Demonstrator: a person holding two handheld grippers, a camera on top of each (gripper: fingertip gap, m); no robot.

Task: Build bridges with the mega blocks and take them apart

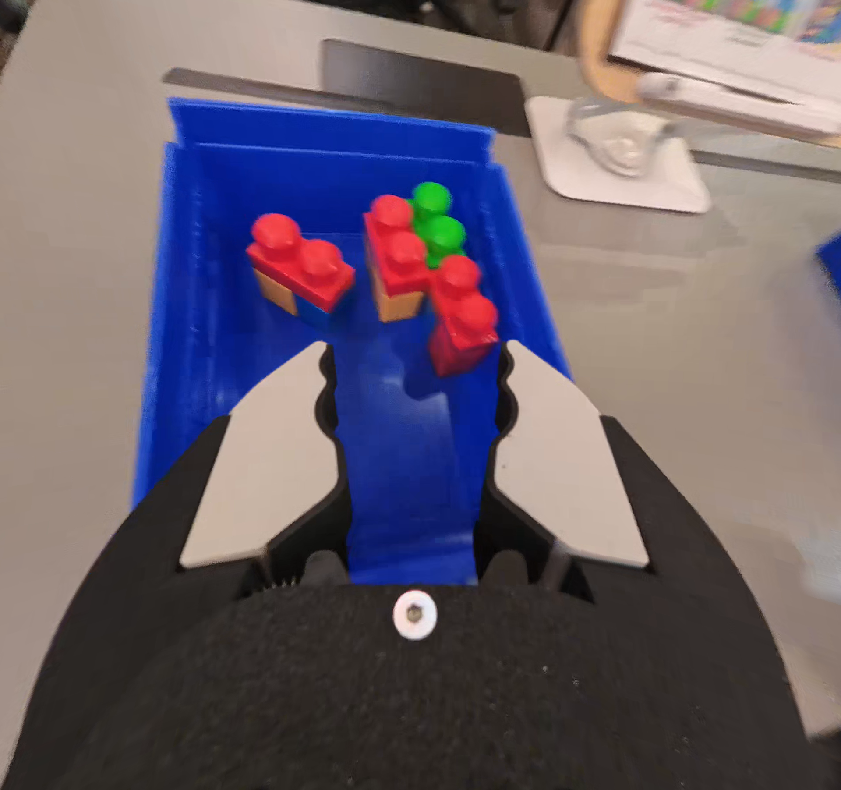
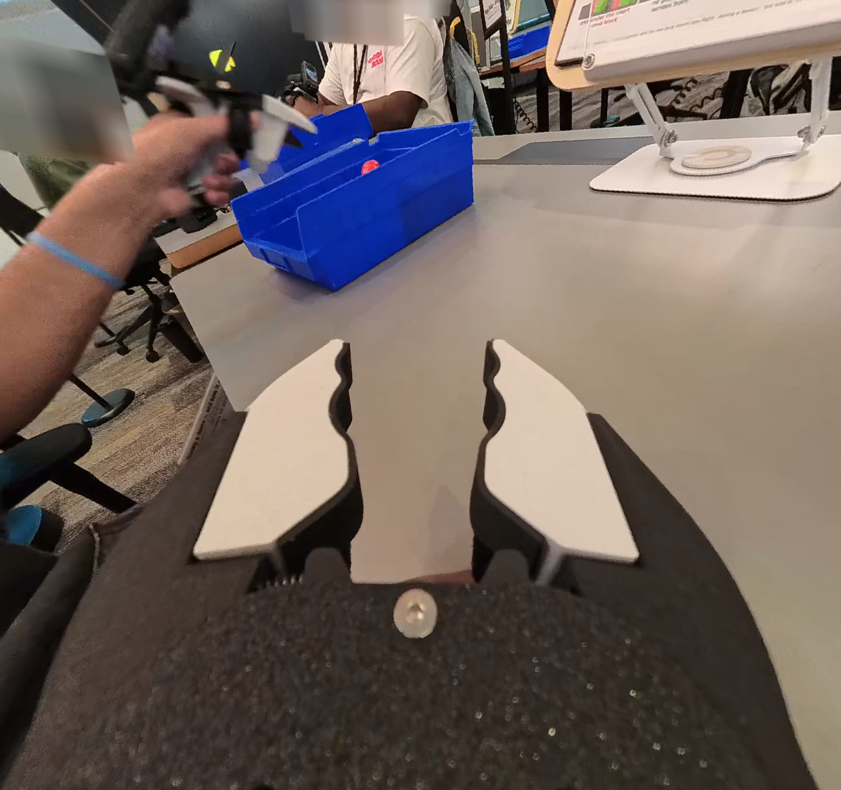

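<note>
Mega blocks (image 1: 400,263) are seen lying inside the blue bin (image 1: 191,358), clustered toward its far end; none has been lifted out. The left gripper (image 1: 414,349) is held above the bin's near end, tongs spread apart and empty. The right gripper (image 2: 416,347) is held well away from the bin over bare table (image 2: 637,313), likewise parted. A first pick seems in hand: a descent onto one block would be needed next.

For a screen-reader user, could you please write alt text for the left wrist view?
The open left gripper hovers, holding nothing, over a blue bin on a grey table. In the bin lie red blocks, one green block and orange pieces under some red ones. A white stand with a picture sheet is at the upper right.
</note>
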